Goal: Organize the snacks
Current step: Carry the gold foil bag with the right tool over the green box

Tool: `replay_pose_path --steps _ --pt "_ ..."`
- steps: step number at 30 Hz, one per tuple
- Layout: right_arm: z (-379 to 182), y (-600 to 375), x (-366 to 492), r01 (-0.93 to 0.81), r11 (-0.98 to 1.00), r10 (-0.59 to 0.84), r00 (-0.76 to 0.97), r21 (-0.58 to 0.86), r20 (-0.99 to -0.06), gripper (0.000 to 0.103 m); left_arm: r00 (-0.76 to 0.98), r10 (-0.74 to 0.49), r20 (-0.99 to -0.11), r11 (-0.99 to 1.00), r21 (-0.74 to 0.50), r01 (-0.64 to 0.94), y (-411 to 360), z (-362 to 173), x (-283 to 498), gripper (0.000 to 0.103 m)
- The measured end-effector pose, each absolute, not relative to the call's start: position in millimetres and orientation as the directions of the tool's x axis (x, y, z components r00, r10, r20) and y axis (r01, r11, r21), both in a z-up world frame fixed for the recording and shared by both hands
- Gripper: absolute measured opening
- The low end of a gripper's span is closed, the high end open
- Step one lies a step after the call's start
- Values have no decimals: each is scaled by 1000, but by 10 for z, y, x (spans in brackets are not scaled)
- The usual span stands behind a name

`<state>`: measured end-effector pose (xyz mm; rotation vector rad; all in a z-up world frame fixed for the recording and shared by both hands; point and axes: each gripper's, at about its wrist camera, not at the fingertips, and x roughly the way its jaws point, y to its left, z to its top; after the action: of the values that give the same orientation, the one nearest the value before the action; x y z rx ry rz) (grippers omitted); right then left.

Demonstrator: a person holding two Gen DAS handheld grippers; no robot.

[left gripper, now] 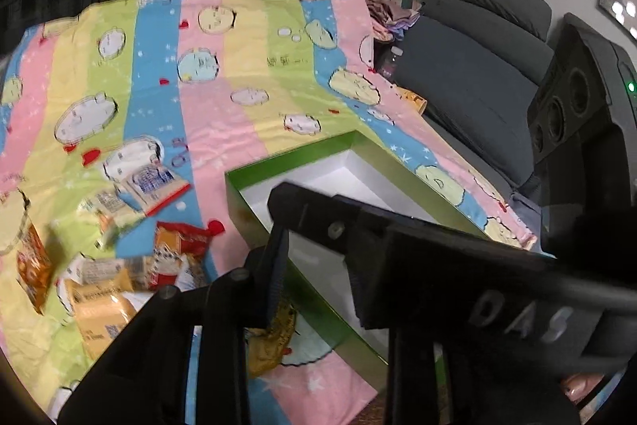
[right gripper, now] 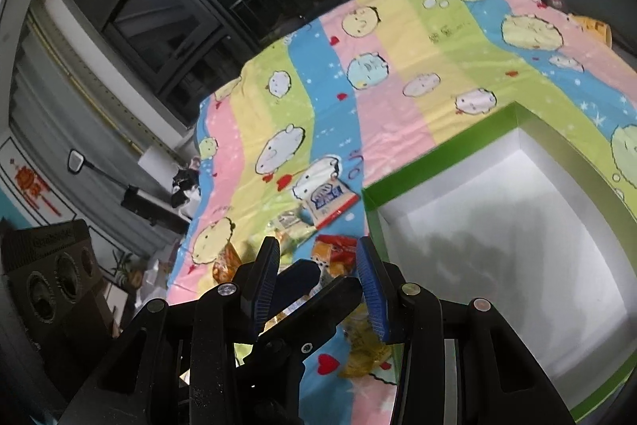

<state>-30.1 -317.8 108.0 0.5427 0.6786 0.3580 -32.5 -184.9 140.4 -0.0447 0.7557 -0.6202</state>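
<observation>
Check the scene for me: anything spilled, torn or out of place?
Nothing looks spilled or torn. The snacks lie in a jumbled heap on the striped cloth, left of the green box. The part of the box's inside that shows is bare white.

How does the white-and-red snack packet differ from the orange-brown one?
The white-and-red packet bears blue print and a red edge; the orange-brown packet is mostly orange. The white-and-red packet lies close to the green box; the orange-brown packet lies on the side of the pile away from it. Both rest on the striped cloth, outside the box.
</observation>
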Motion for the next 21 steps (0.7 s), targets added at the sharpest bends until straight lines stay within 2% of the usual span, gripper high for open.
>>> replay_pose_path --steps 4,5,6,8,14,21 --pt "1042 -3204 -285 -122 809 469 722 574 -508 44 559 -496 -665 853 -255 455 -1774 1300 -269 31" --pt "1025 -3202 -297 -116 812 465 720 571 -515 44 559 -487 -671 860 -255 443 -1735 1274 -269 36" --pt "1020 -3208 -297 -109 814 461 718 570 -522 44 554 -481 -679 864 -260 430 -1688 1236 -274 42" --pt "1008 -3227 -297 -89 816 452 714 571 -534 44 543 -481 -688 866 -274 419 -1613 1145 -289 69" --pt "983 -3241 -287 -93 808 467 703 581 -537 43 472 -455 -755 876 -284 390 -1587 748 -318 70" --pt "944 -3242 -264 -72 811 461 692 581 -556 43 416 -472 -777 868 -328 372 -1652 409 -279 69"
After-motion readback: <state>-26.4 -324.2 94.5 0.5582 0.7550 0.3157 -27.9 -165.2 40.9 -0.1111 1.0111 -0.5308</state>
